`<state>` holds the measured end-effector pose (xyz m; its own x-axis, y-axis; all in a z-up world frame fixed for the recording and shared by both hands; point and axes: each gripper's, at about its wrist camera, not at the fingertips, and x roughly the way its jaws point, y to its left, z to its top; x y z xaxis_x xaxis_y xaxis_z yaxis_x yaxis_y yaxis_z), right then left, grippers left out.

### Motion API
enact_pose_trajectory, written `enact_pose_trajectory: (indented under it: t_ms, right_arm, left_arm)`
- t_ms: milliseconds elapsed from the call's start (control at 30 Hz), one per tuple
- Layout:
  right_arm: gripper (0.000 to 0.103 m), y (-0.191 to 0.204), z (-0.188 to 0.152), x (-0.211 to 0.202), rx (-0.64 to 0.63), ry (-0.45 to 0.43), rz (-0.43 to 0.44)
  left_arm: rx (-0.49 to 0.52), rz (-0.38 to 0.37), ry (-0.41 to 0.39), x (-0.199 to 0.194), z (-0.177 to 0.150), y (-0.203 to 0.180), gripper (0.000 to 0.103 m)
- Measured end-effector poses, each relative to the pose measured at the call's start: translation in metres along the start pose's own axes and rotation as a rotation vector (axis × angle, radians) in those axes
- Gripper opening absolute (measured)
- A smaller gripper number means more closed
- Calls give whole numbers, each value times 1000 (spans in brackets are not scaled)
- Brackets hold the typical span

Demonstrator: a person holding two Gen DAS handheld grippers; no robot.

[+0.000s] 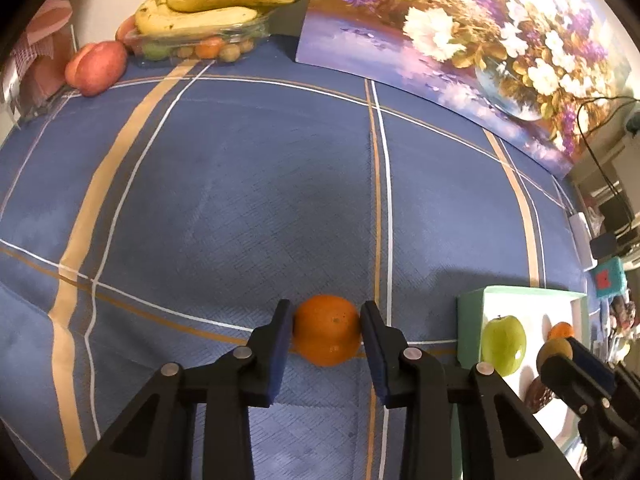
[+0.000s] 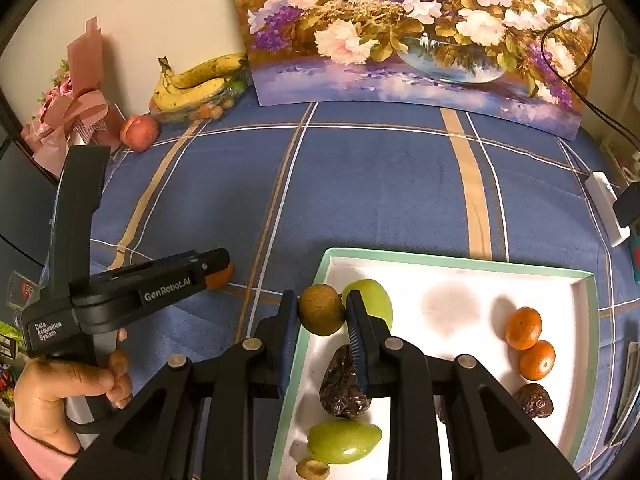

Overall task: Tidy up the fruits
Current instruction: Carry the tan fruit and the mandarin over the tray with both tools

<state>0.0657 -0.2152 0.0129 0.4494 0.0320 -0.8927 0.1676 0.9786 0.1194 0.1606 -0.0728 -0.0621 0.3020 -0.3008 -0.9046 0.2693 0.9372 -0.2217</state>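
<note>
We have our left tool (image 1: pixel 327 330) clamped on a small orange (image 1: pixel 327 330), smooth and evenly coloured, held just above the blue plaid counter (image 1: pixel 240 184), likely so it can join the two oranges already in the tray. Our right tool (image 2: pixel 322 310) is clamped on a round brown-green fruit (image 2: pixel 321 309), dull-skinned and speckled, poised over the left rim of the white tray (image 2: pixel 576 292), where green fruits, wrinkled dark ones and oranges lie in loose groups, apparently sorted by kind.
</note>
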Motion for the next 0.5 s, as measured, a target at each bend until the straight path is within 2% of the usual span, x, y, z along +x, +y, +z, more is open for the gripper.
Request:
enact_pose_trajectory:
  t_ms: [233, 500]
  right_arm:
    - [26, -4, -1, -5, 10, -17, -1]
    - [26, -15, -3, -20, 34, -50, -28]
  left_arm:
    - [-16, -36, -13, -17, 3, -1, 36]
    - [24, -63, -82, -59, 4, -20, 36]
